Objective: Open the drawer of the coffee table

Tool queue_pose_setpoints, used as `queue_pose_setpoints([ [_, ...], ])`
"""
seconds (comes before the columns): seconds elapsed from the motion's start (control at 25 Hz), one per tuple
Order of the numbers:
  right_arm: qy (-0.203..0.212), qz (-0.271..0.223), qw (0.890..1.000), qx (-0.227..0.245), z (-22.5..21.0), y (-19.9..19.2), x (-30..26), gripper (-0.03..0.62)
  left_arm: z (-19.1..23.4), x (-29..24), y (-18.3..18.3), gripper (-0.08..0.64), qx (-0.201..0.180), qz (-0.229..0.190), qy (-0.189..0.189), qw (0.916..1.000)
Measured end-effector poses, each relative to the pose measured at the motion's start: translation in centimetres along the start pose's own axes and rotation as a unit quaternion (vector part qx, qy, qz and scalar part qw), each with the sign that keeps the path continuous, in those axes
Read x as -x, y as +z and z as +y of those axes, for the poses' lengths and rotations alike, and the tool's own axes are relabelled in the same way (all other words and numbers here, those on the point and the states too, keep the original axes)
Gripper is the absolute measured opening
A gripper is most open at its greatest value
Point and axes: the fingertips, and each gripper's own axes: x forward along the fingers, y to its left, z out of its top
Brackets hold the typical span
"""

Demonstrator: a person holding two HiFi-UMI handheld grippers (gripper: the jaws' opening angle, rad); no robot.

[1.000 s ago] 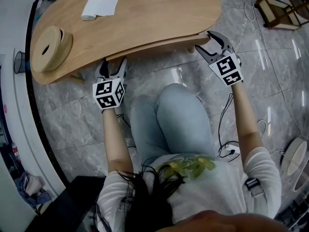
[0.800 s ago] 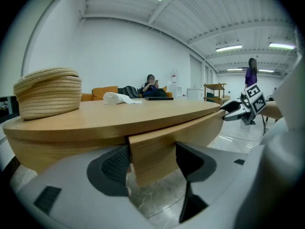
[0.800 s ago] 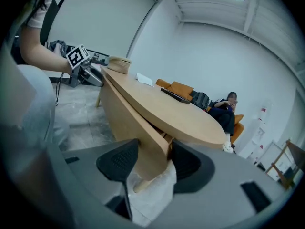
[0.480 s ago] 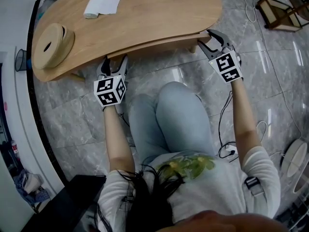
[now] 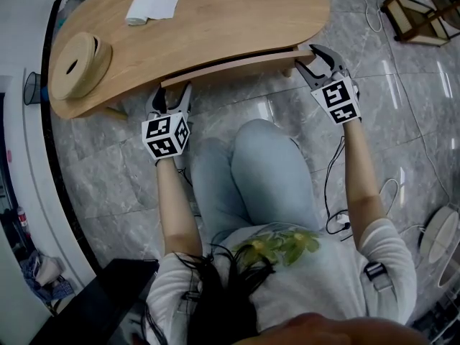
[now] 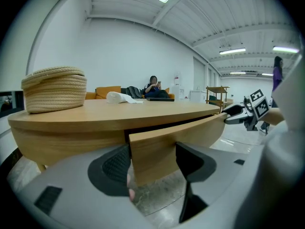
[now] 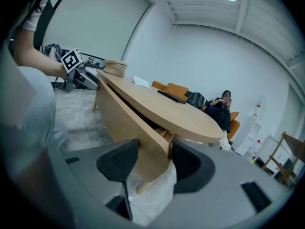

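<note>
1. Shows the drawer (image 5: 230, 67) under the near edge of the table (image 5: 215, 27), long curved front standing slightly proud with a dark gap behind: barely begun, by the look of it.
2. Has the left gripper (image 5: 170, 95) pinching the front's left end, a pad touching the wood on each side.
3. Has the right gripper (image 5: 307, 60) at the far right end, jaws just closed inward; stands wide yet seemingly seated on the board lodged between the pads.
4. Looks stiff and solid: thick wooden board, no give, no handle in sight. Probably moderately heavy, and smooth enough to let pads slide off. Unlikely to be fragile, though edges could mark under hard pinching.
5. Calls for a hold at the two ends, exactly as taken now, pads set well onto the board rather than on its very tip.
6. Needs an even, level pull from both sides; likely to skew and bind in its opening with one end leading, given so wide a front.
7. Risks rattling the basket (image 5: 77, 65) and the cloth (image 5: 152, 7) on top if tugged sharply; better eased out slowly.
</note>
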Motion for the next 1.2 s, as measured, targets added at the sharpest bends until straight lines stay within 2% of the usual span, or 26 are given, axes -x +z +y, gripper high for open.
queue_pose_setpoints([
  [0.28,-0.005,0.002,1.0,-0.006,0.2,-0.4,0.5,0.225,-0.5,0.8,-0.6,0.302,0.01,-0.001,0.003,0.9999],
  [1.2,-0.007,-0.003,0.999,-0.036,2.3,-1.3,2.9,0.227,-1.3,3.0,-2.1,0.299,0.01,0.001,-0.01,0.9999],
])
